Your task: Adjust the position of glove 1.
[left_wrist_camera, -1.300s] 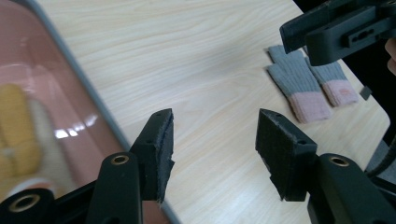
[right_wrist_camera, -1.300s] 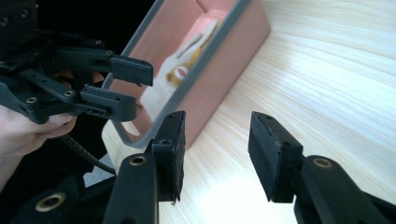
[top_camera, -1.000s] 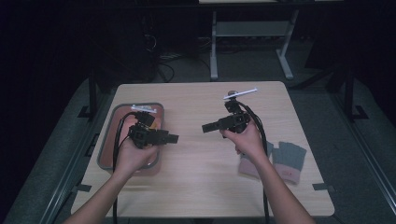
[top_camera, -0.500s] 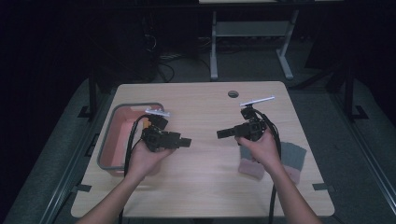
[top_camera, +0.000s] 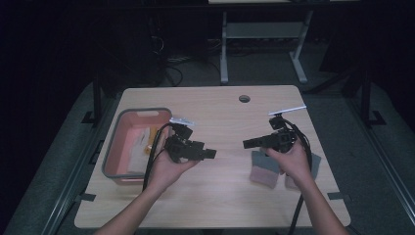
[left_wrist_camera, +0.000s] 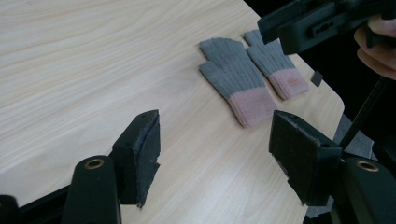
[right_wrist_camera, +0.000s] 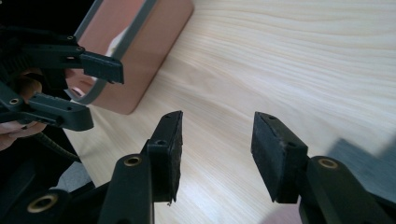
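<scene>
Gloves [left_wrist_camera: 252, 79] are lying flat on the worktop [top_camera: 215, 196], ungrasped; both grippers' fingers are standing open and empty, the left gripper [top_camera: 208, 154] having just been opening.

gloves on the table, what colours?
Grey with pink cuffs, both gloves; the left gripper view shows them best.

Dim room, metal-framed table [top_camera: 264, 36] behind
</scene>
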Demonstrator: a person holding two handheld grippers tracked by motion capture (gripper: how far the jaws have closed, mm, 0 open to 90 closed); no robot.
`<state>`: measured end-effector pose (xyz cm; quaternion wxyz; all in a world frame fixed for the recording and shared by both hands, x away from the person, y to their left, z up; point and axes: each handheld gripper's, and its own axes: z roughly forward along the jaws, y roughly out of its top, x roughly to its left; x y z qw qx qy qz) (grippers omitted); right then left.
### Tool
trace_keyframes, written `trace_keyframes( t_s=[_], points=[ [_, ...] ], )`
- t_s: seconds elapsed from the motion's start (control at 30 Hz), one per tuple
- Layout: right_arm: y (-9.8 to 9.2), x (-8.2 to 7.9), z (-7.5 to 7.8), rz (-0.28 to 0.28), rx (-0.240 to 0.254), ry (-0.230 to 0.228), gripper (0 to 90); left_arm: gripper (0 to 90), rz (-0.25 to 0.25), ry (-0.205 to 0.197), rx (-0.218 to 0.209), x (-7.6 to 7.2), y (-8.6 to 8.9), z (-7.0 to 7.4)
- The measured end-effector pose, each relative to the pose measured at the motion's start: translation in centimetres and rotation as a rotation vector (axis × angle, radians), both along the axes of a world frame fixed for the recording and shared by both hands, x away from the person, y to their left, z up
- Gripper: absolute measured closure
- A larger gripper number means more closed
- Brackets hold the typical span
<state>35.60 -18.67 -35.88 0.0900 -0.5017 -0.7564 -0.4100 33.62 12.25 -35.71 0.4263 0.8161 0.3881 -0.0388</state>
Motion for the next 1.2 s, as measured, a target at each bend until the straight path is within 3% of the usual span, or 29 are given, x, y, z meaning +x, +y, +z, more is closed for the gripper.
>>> trace_keyframes(
  t_s=[0.57, 0.9, 1.2],
  points=[
    [-5.5, -1.7, -1.5, -0.079, -0.055, -0.002, 47.4, 29.3, -0.051, 0.004, -0.002, -0.2, -3.3, -1.2],
    [-7.1, -2.6, -2.7, -0.112, -0.08, 0.003, 46.2, 27.6, -0.084, 0.009, -0.016, -0.6, -5.3, -2.0],
    [-8.6, -3.3, -4.5, -0.129, -0.135, 0.023, 46.4, 27.0, -0.112, 0.01, -0.009, -0.8, -6.9, -2.8]
  ],
)
